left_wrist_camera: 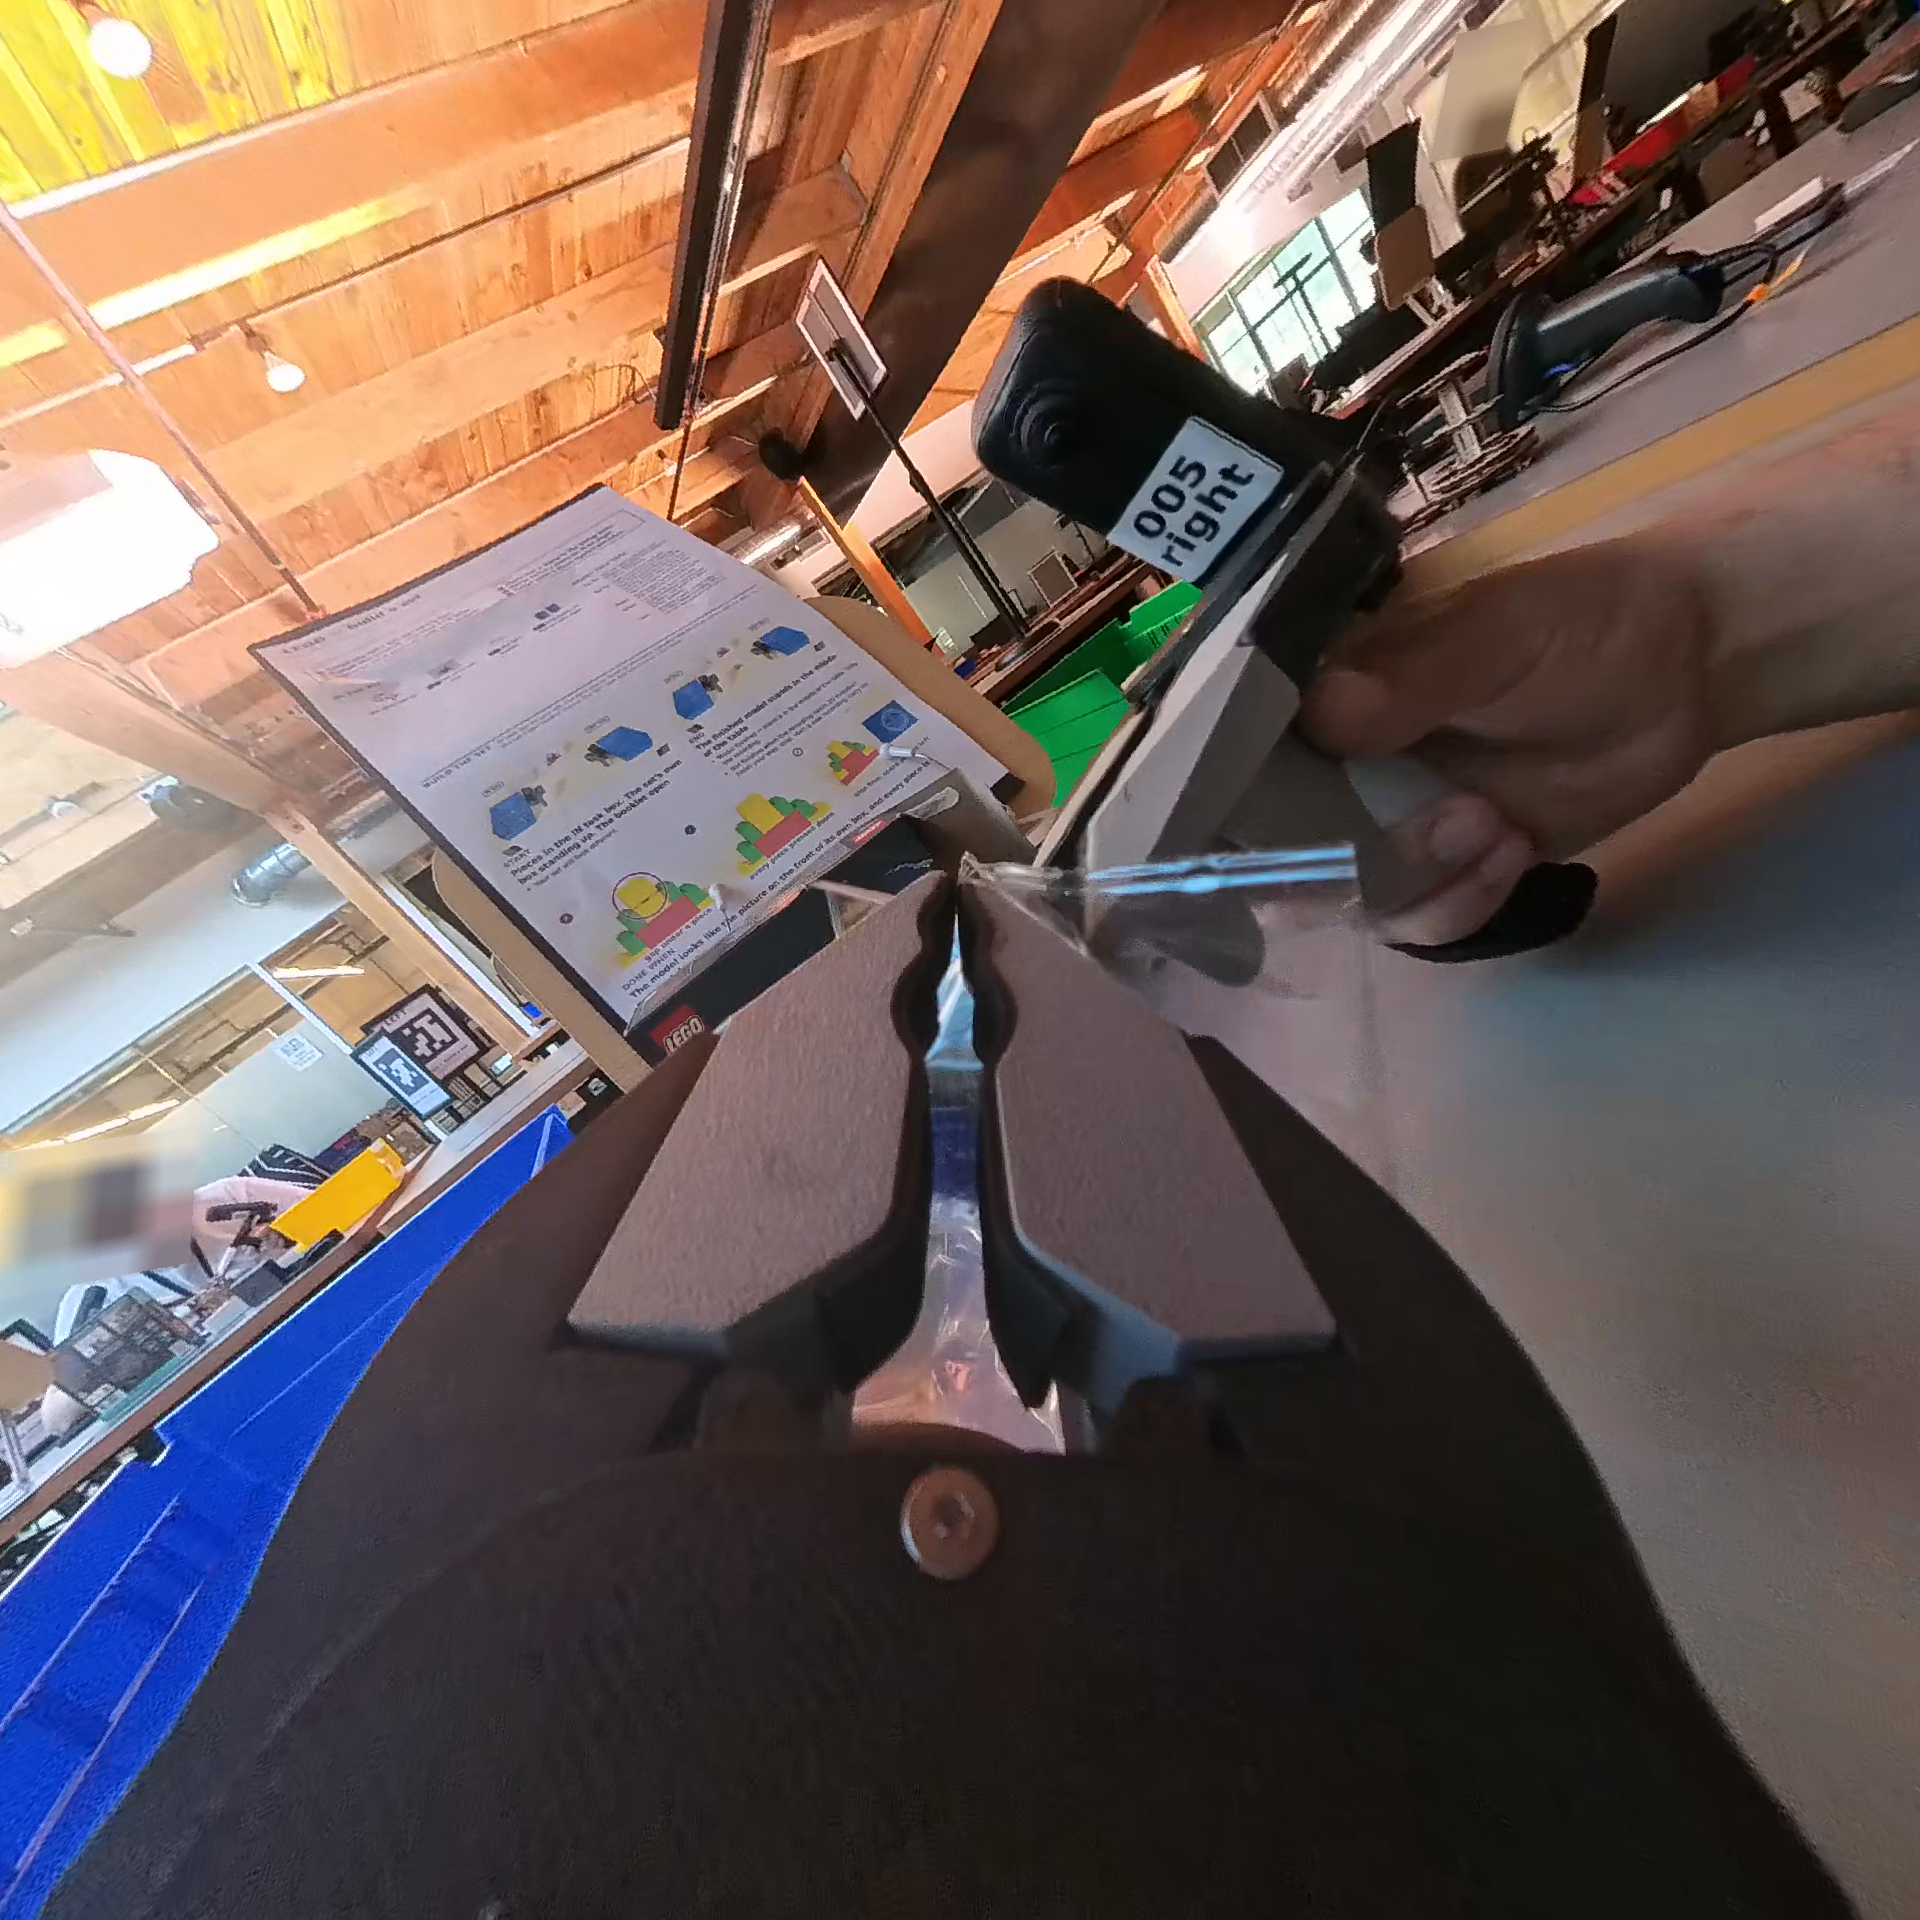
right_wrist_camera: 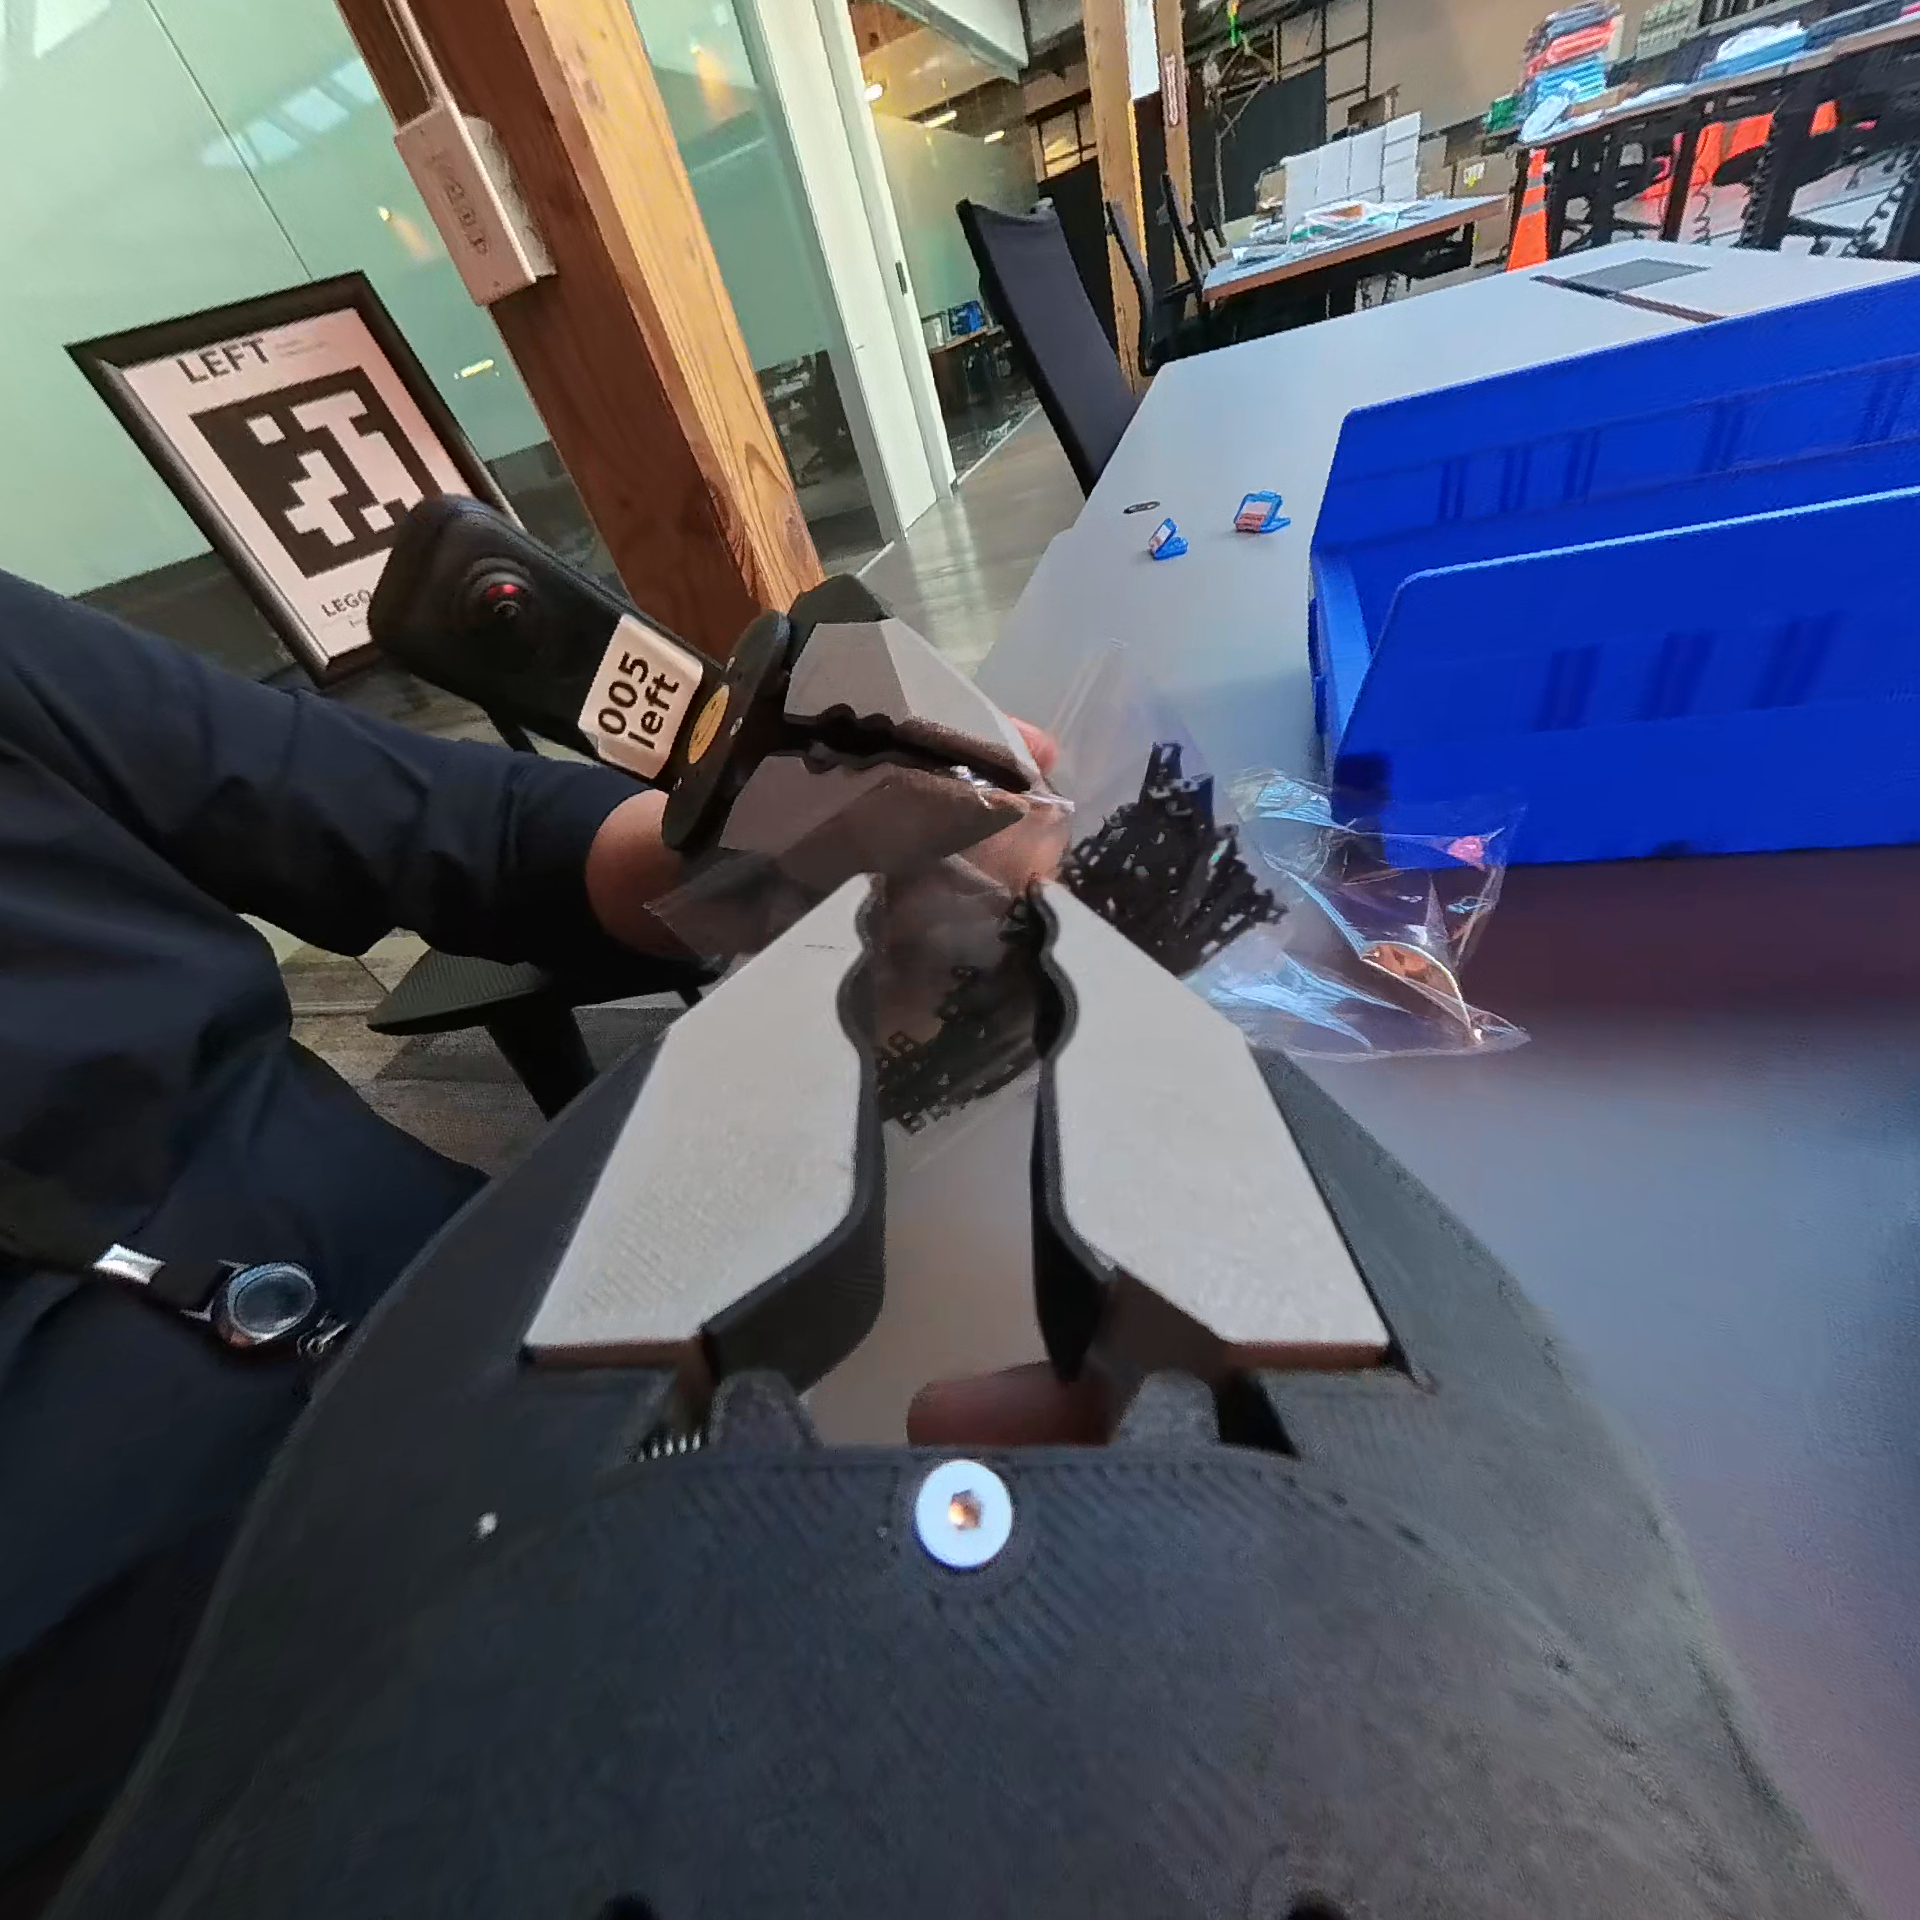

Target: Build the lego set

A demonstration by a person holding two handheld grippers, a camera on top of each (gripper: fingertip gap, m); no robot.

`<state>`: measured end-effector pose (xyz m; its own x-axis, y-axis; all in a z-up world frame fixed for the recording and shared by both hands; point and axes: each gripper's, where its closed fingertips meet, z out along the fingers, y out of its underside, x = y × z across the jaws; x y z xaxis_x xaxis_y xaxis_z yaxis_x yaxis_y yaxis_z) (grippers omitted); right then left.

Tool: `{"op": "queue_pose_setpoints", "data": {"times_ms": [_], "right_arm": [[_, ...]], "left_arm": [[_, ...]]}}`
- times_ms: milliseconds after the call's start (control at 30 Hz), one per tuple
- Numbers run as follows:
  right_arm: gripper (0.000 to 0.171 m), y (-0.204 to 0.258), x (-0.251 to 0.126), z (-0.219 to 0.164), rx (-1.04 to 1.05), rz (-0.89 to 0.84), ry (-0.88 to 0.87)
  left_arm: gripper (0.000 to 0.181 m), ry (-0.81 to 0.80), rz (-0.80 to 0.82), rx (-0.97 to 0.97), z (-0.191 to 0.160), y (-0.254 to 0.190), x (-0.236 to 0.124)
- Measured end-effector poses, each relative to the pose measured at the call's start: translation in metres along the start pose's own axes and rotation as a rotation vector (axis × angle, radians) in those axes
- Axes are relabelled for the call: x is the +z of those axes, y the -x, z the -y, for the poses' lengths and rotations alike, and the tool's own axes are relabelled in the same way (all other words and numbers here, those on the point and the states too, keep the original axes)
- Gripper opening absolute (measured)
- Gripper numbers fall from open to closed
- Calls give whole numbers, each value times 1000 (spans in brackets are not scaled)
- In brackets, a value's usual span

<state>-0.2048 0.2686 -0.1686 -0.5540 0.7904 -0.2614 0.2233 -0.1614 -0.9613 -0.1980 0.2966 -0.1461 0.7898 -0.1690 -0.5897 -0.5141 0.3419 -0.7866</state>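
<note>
The grey table (right_wrist_camera: 1195, 499) carries the work, and the blue bin (right_wrist_camera: 1621, 623) stands on it beyond and to the right of the right gripper's fingertips. An instruction sheet (left_wrist_camera: 623, 748) is propped upright beyond the left gripper's tips, with a dark set box (left_wrist_camera: 707, 1013) below it. A second clear bag (right_wrist_camera: 1382, 935) of parts lies on the table just right of the right fingertips. The task item at present is the clear plastic bag (right_wrist_camera: 1143, 862) of black pieces, held in the air between the two tools. The left gripper (left_wrist_camera: 954, 894) has its jaws pressed together on one edge of the film, which runs back between its fingers. The right gripper (right_wrist_camera: 951, 904) has a narrow gap at its tips, with the bag and its black pieces lying directly in that gap; whether the pads actually pinch the film cannot be told from either view. The bag stretches roughly crosswise from one set of tips to the other, so both hands are equally near it. The step in hand appears to be opening the bag; the coming move depends on pulling the two grips apart along that crosswise line. Two small blue pieces (right_wrist_camera: 1210, 525) lie far beyond the tips, near the bin.
</note>
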Motion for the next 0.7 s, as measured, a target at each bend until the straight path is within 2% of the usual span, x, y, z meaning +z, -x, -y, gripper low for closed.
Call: {"op": "queue_pose_setpoints", "data": {"times_ms": [167,233,467,600,700], "right_arm": [[14,1,2,1,22,16,-22],[0,-1,1,2,20,10,-33],[0,-2,-6,7,72,32,-59],[32,-5,-10,14,150,61,-100],[41,-7,-9,12,180,66,-104]], "left_arm": [[0,12,8,-3,-2,2,0],[0,13,9,-6,-2,2,0],[0,21,23,-14,-4,6,-1],[0,27,26,-14,-6,6,0],[0,29,18,8,-5,3,0]]}}
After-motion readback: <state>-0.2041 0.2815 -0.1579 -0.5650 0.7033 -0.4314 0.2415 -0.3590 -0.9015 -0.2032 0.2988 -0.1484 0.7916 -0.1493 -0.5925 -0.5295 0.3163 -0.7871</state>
